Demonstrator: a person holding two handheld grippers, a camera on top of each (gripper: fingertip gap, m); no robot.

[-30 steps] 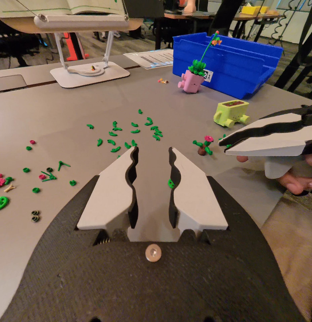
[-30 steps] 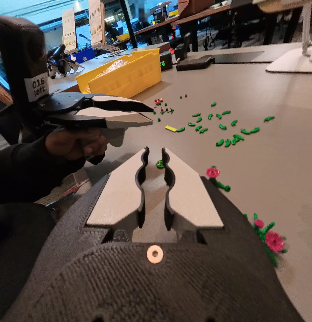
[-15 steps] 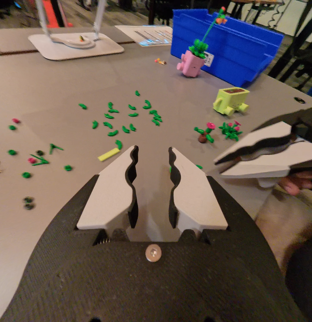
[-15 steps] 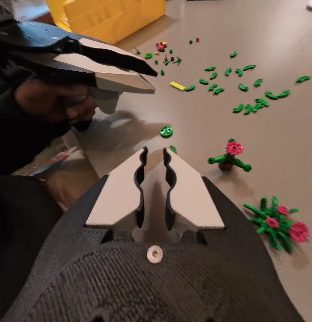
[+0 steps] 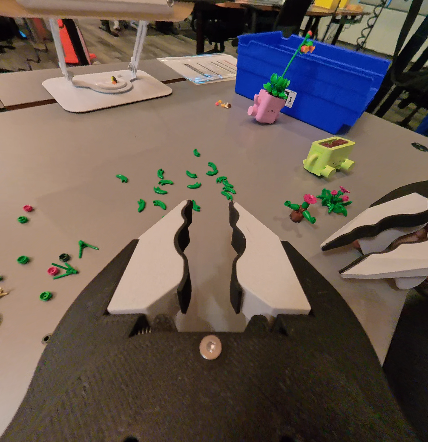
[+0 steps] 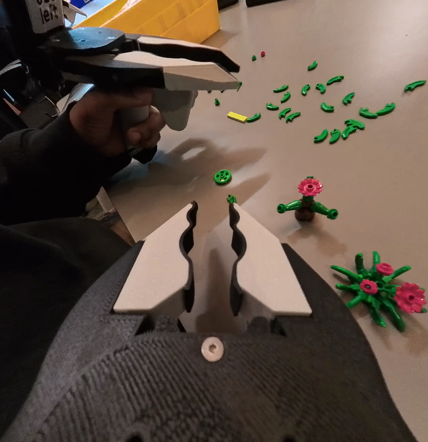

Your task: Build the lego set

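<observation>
My left gripper (image 5: 210,203) is open and empty, held above the grey table (image 5: 64,155) just short of several scattered green leaf pieces (image 5: 191,184). My right gripper (image 6: 213,204) is open and empty. A small green piece (image 6: 231,198) lies at its right fingertip, and a green round piece (image 6: 222,177) lies a little beyond. A small brown-based stem with a pink flower (image 6: 306,205) stands to its right, and a green plant cluster with pink flowers (image 6: 385,289) lies nearer. The stem (image 5: 301,210) and the cluster (image 5: 334,199) also show in the left wrist view.
A lime green pot (image 5: 330,155), a pink pot with a tall plant (image 5: 268,107) and a blue bin (image 5: 327,83) stand at the back right. A white stand base (image 5: 107,91) is at the back left. A yellow bin (image 6: 160,19) and a yellow tile (image 6: 236,117) show in the right wrist view. My right fingertips sit around 12 cm from my left ones. The yellow tile (image 6: 236,117) is about 7 cm from my left fingertips.
My right gripper has opened wider and drawn back towards the table's edge, tilting down. My left gripper stayed open and shifted over the leaf pieces; the yellow tile is now hidden behind it.
</observation>
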